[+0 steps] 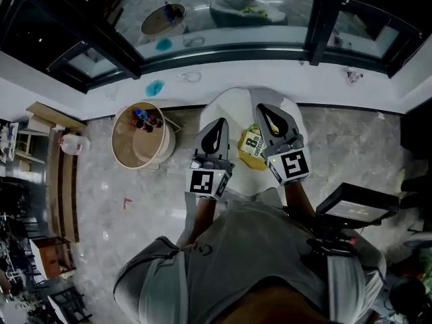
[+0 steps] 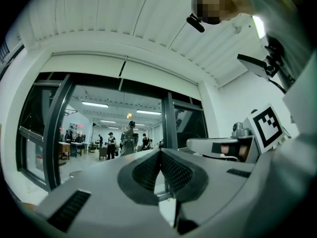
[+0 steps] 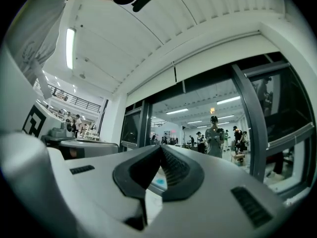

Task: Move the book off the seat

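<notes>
In the head view a yellow book [image 1: 252,147] lies on a white round seat [image 1: 233,110], its right side partly hidden by my right gripper. My left gripper [image 1: 219,124] hovers above the seat just left of the book. My right gripper [image 1: 267,111] hovers just right of it. Both are shut with nothing between the pads. In the left gripper view the left gripper [image 2: 159,155] points about level at a glass wall, and the right gripper [image 3: 161,150] does the same in its own view. Neither gripper view shows the book.
A round wooden tub [image 1: 128,150] holding small coloured things stands on the marble floor left of the seat. A white sill [image 1: 202,79] and dark-framed windows run behind the seat. A black device [image 1: 354,204] hangs at the person's right side. Wooden furniture [image 1: 57,174] sits far left.
</notes>
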Demonstrator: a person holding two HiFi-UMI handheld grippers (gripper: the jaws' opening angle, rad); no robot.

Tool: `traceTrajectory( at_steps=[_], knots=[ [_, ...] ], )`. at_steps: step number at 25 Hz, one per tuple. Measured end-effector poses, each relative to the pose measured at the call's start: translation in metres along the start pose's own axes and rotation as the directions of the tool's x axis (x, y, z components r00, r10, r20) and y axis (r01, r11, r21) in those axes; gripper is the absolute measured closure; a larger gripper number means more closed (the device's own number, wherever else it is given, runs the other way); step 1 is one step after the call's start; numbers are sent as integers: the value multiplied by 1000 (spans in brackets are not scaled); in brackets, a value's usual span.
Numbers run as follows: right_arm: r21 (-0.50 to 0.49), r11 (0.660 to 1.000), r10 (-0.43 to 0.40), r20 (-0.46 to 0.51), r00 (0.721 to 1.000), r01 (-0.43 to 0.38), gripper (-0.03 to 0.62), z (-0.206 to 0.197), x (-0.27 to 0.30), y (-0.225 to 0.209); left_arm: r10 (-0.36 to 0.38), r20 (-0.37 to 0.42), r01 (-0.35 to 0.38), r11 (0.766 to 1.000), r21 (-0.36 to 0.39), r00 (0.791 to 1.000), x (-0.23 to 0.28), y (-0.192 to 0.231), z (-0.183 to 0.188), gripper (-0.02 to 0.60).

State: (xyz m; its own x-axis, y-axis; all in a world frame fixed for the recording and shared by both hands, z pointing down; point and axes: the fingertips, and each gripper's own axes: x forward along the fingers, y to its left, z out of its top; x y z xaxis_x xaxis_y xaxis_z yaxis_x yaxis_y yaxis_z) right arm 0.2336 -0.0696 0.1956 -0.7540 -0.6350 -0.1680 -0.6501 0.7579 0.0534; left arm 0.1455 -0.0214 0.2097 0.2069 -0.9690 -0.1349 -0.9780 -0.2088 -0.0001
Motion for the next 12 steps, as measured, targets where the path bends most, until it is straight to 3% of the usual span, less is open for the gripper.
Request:
traceTrajectory(
  at_steps=[5,12],
  knots=[
    [3,999,-53,21,998,53,580,10,2,-29,-67,39,66,997,26,997,24,-7,12,569],
    [60,988,-141,16,990,140,580,11,1,-32,-105,-16,104,994,-25,994,36,5,5,569]
  ],
)
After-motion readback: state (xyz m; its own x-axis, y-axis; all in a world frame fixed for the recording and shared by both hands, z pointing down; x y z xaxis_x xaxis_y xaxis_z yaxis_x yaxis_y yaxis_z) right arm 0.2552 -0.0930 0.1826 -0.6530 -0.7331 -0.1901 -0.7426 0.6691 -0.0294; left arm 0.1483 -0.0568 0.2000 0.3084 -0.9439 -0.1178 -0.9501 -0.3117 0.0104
